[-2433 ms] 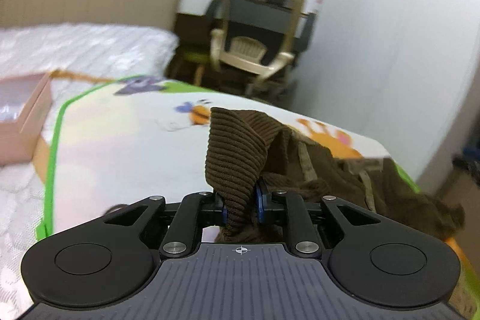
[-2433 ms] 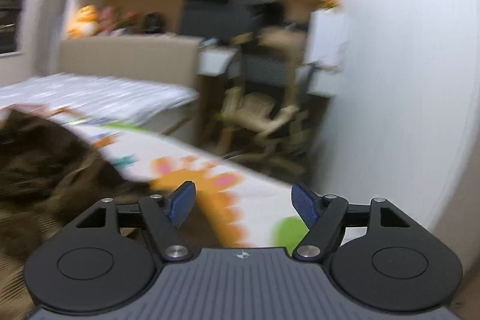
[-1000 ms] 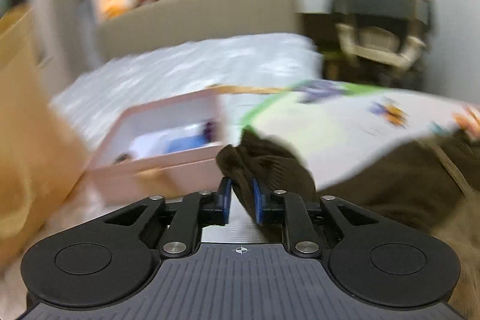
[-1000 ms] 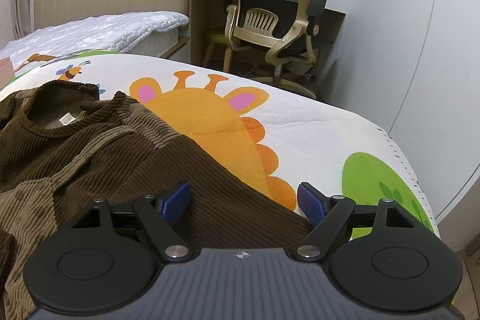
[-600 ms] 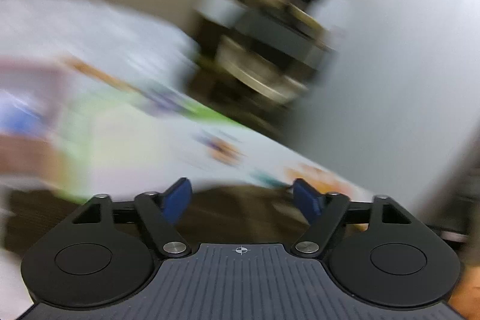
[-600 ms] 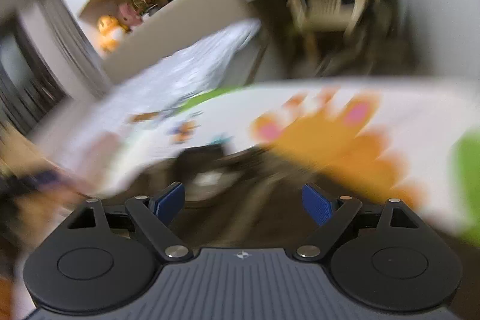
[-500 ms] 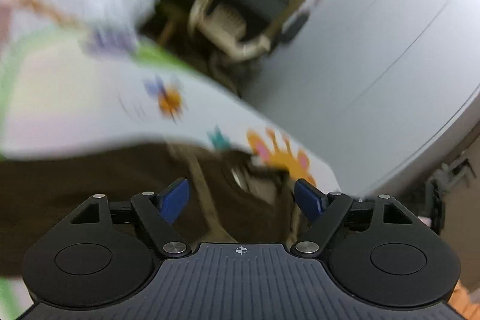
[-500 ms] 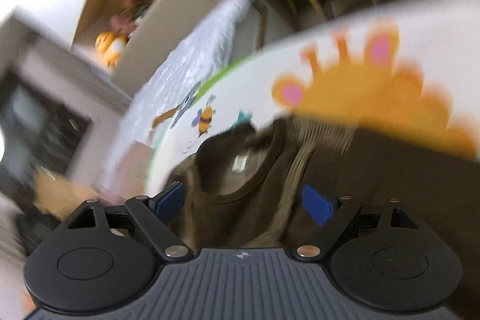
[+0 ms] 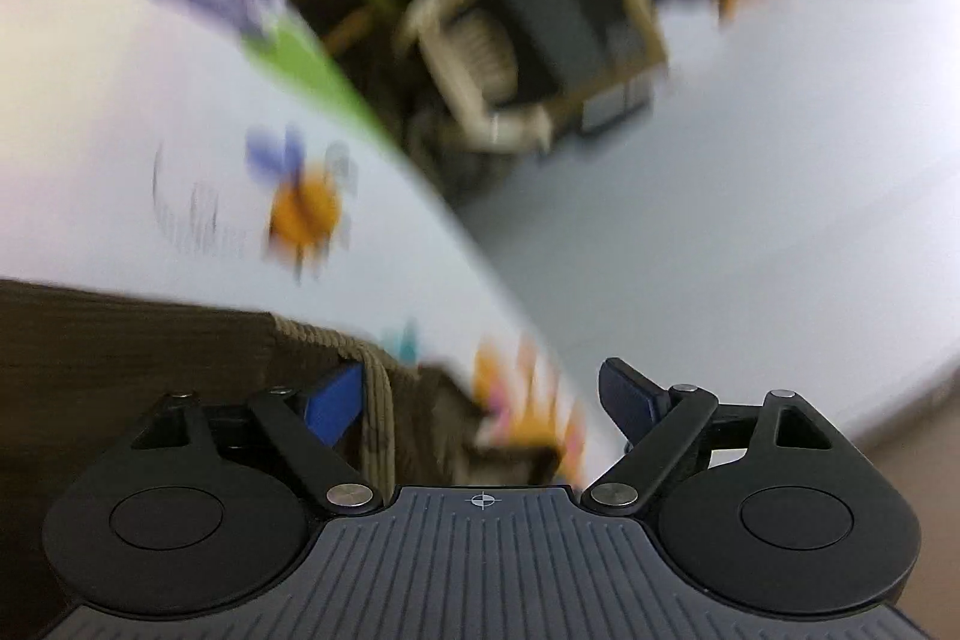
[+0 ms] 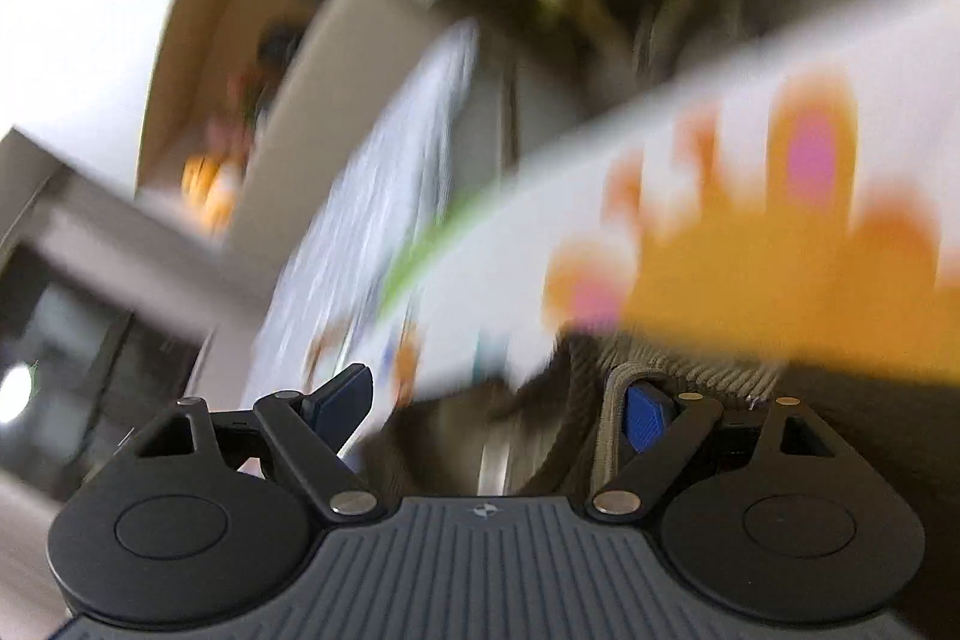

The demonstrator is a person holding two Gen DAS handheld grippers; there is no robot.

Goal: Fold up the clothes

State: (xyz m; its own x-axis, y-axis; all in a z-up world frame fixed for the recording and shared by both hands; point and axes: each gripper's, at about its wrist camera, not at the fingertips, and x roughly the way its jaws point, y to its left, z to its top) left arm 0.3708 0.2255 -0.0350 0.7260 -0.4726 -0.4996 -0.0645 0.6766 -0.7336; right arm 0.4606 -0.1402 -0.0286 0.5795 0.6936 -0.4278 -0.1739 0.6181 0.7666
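Observation:
A brown corduroy garment (image 9: 132,352) lies flat on a cartoon-printed play mat (image 9: 150,148). My left gripper (image 9: 483,394) is open, low over the garment's upper edge near a lighter ribbed seam (image 9: 375,400). In the right wrist view the same garment (image 10: 678,376) shows under my right gripper (image 10: 498,400), which is open with its right pad close to a ribbed collar edge. Both views are blurred by motion. Neither gripper holds cloth.
A beige office chair (image 9: 480,58) and desk stand beyond the mat. A white wall (image 9: 750,160) is at the right. A bed with a quilted white cover (image 10: 384,196) and beige headboard is at the left. An orange giraffe print (image 10: 780,268) marks the mat.
My left gripper let go of the brown garment, which it had held shut, and is open. Both grippers dropped closer over the garment's collar area, with the views swinging fast.

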